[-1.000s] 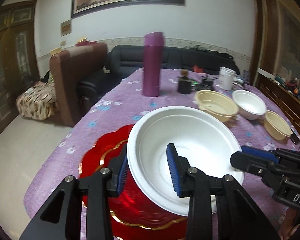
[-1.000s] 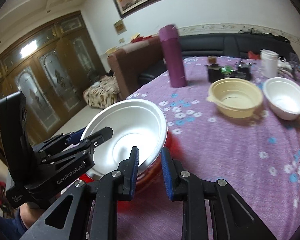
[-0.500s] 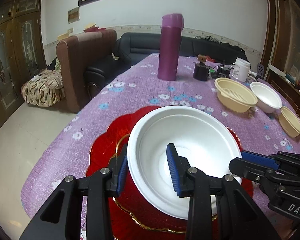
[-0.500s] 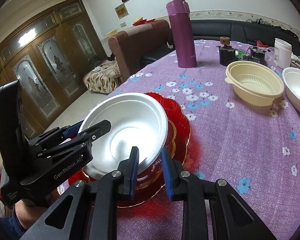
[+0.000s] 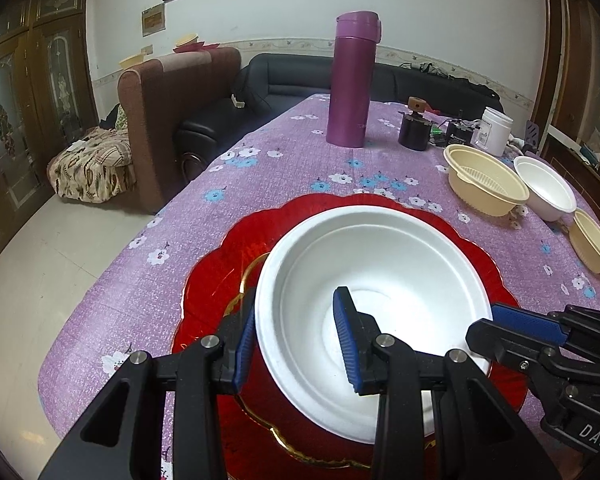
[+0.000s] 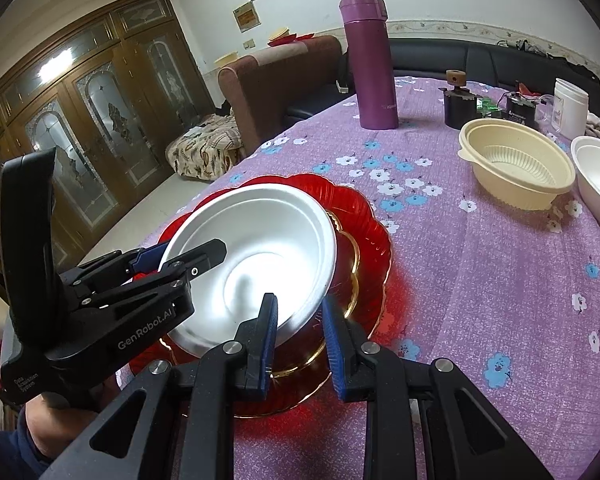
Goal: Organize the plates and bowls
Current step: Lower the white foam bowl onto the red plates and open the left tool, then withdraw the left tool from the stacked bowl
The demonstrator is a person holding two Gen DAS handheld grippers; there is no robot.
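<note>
White foam bowl (image 5: 380,280) sits over the red scalloped plate (image 5: 220,280) near the front edge of the table, which is covered by a purple flowered cloth (image 5: 284,168); whether its base rests fully on the plate cannot be told. The left gripper (image 5: 296,344) pinches the bowl's near-left rim, one blue pad outside the wall and the other inside the bowl. The right gripper (image 6: 300,340) pinches the rim on the opposite side in the same way, one pad inside and one outside, and appears in the left wrist view at the bowl's right edge (image 5: 516,324). In the right wrist view a hand (image 6: 44,416) with a dark sleeve grips the handle of the left gripper (image 6: 172,256). Farther back on the cloth stand a tall purple flask (image 5: 352,80), a small dark jar (image 5: 414,130) and a white tub (image 5: 496,130). To the right lie a cream bowl (image 5: 484,184), a smaller white bowl (image 5: 548,188) touching it, and another cream bowl (image 5: 592,246) nearer the edge. Behind the table are a brown armchair (image 5: 168,120) and a black sofa (image 5: 284,76).
</note>
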